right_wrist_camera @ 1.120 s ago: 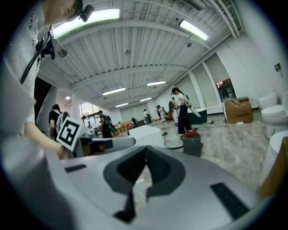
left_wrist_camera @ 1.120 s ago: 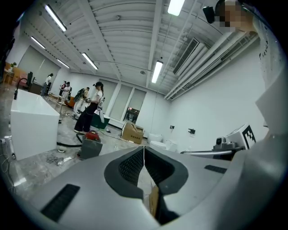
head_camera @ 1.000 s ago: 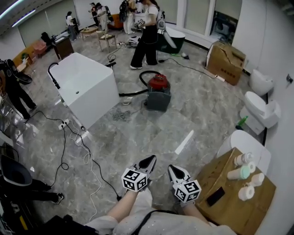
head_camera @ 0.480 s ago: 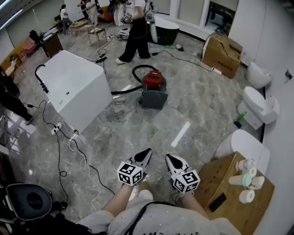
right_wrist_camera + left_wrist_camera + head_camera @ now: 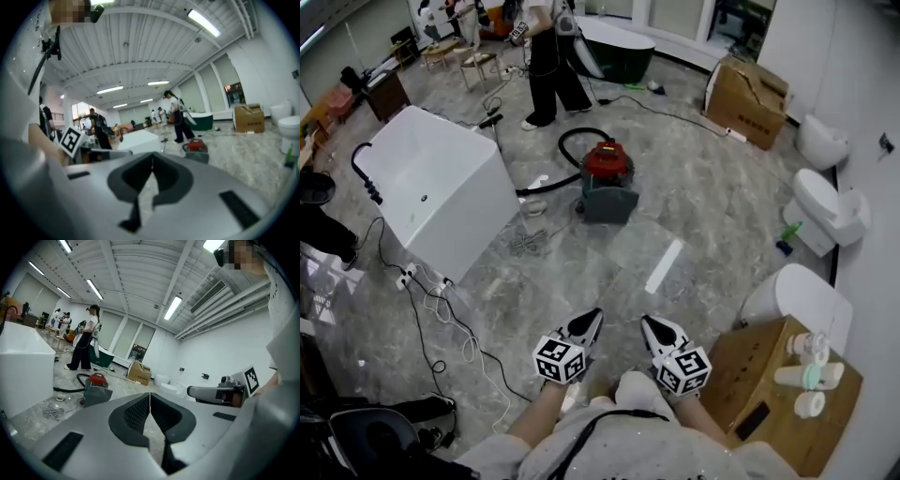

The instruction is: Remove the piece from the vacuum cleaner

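the vacuum cleaner [image 5: 606,180] stands on the floor at your 12 o'clock, well apart from you, so nothing is within reach to grasp. that fits your left gripper [image 5: 589,322] and right gripper [image 5: 651,325]: both have their jaws pressed together and empty. you hold them low at your waist, side by side, tips aimed toward 12. the piece to remove is too small to make out.

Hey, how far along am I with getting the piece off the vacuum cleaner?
Nothing looks done yet: the red vacuum cleaner stands well across the floor, untouched. In hand: nothing; left gripper and right gripper are shut and empty near your body. Left: walk over, grip the piece (not identifiable from here), pull it off.
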`<act>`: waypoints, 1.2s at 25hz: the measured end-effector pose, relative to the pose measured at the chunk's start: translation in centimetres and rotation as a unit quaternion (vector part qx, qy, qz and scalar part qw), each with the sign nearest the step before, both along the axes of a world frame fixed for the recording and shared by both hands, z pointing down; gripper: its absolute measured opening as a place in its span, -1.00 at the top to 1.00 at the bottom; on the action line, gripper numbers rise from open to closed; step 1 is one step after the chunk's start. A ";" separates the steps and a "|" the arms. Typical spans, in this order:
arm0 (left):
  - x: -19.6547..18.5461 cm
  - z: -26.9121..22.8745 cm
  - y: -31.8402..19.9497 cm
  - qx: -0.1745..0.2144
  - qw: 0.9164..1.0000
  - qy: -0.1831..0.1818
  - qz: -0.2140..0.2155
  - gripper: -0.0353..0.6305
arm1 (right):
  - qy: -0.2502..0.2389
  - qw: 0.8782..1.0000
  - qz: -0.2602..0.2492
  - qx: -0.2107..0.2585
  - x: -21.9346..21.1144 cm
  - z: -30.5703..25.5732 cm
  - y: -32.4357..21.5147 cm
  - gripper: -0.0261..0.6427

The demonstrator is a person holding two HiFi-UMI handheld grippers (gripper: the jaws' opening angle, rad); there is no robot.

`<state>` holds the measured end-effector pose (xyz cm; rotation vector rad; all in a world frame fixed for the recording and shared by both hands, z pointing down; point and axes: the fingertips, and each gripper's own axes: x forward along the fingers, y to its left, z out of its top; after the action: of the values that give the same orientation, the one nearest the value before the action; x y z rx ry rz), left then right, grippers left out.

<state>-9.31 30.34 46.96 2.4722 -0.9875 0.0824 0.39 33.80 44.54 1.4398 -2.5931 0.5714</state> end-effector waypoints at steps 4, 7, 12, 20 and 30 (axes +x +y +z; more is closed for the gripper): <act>-0.1 0.8 -2.6 -0.007 1.000 -0.002 -0.009 0.82 | -0.001 1.000 -0.007 -0.017 -0.1 1.2 -2.5 0.88; -0.3 1.0 -5.2 -0.009 1.000 0.003 -0.021 0.82 | -0.005 1.000 -0.021 -0.020 -0.5 1.8 -5.5 0.88; -0.8 0.8 -11.0 -0.009 0.999 -0.002 -0.041 0.82 | -0.024 0.999 -0.038 -0.012 -0.9 1.5 -12.4 0.88; 0.9 -1.1 -20.6 0.018 0.998 0.014 -0.060 0.82 | -0.021 0.997 -0.068 -0.010 0.3 1.1 -20.9 0.88; 3.4 -0.1 -24.6 0.020 0.998 -0.001 -0.052 0.82 | -0.036 0.996 -0.085 0.000 1.0 1.1 -27.4 0.88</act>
<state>-5.92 5.74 46.81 2.4515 -1.1268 0.0309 1.40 6.40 45.63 1.2047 -2.7348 0.6116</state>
